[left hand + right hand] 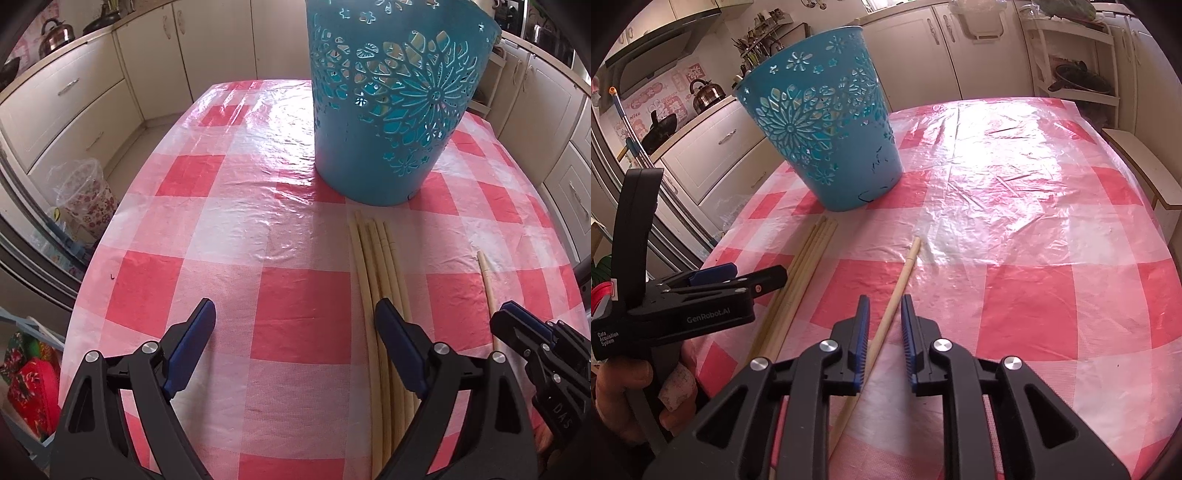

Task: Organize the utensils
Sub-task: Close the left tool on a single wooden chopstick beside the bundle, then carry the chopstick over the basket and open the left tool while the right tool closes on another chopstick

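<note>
A blue cut-out basket (391,107) stands on the red-and-white checked table; it also shows in the right wrist view (827,129). A bundle of several pale wooden chopsticks (376,266) lies in front of it, also seen in the right wrist view (801,266). A single chopstick (897,288) lies apart to the right, also in the left wrist view (487,280). My left gripper (295,325) is open and empty, its right finger over the bundle. My right gripper (884,314) is partly open, its jaws straddling the single chopstick without gripping it.
The table (1015,184) has a glossy plastic cover. Cream kitchen cabinets (74,96) ring the room. A lined floral bin (88,199) stands left of the table. A bench (1141,166) is at the right edge.
</note>
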Demonstrator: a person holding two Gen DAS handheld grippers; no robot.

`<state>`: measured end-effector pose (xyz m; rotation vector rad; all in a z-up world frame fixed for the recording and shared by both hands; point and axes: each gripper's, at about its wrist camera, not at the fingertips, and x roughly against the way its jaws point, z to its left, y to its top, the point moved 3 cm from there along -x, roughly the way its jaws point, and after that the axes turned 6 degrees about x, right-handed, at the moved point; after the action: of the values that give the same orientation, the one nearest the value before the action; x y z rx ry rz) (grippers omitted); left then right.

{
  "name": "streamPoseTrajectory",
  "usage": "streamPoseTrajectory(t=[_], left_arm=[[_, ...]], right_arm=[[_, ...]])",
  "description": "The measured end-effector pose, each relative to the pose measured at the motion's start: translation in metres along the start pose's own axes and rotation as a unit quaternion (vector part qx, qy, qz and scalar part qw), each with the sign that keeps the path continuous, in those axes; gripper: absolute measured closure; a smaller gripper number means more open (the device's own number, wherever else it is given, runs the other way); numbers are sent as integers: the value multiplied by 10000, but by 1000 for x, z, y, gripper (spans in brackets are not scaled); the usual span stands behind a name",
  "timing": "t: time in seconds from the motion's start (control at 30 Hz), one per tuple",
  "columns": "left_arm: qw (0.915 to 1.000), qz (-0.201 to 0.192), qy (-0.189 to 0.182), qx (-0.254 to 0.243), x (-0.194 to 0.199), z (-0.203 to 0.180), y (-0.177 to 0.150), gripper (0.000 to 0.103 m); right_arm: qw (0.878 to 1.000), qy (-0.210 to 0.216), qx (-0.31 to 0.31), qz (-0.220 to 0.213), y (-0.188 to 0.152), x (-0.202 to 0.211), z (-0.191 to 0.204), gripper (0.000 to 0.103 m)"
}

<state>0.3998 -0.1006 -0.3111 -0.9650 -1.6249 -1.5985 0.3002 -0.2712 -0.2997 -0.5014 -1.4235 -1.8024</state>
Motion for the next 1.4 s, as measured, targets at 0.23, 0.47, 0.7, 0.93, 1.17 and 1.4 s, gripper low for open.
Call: streamPoseTrajectory(t=[0.23,0.47,0.7,0.93,1.17,1.4], left_arm=[[9998,8,81,-166,0,-1,-1,19],[9998,71,160,-63,-3,9,-6,20],[9980,-16,-273,-568,-4,-1,4,59],[9901,283,-900,-1043,-7,8,15,94],[9934,589,-773,-606,-18,15,30,93],[9947,487,-538,-728,-18,8,30,93]], right_arm=[[10000,-38,34,-12,0,0,0,85],[9995,-261,-89,144,10,-5,0,78],[9959,-552,577,431,24,-21,8,95],[9911,-177,1124,694,31,-19,-3,94],[9948,-326,706,652,30,-21,-7,78],[9919,-318,999,717,27,-22,2,94]])
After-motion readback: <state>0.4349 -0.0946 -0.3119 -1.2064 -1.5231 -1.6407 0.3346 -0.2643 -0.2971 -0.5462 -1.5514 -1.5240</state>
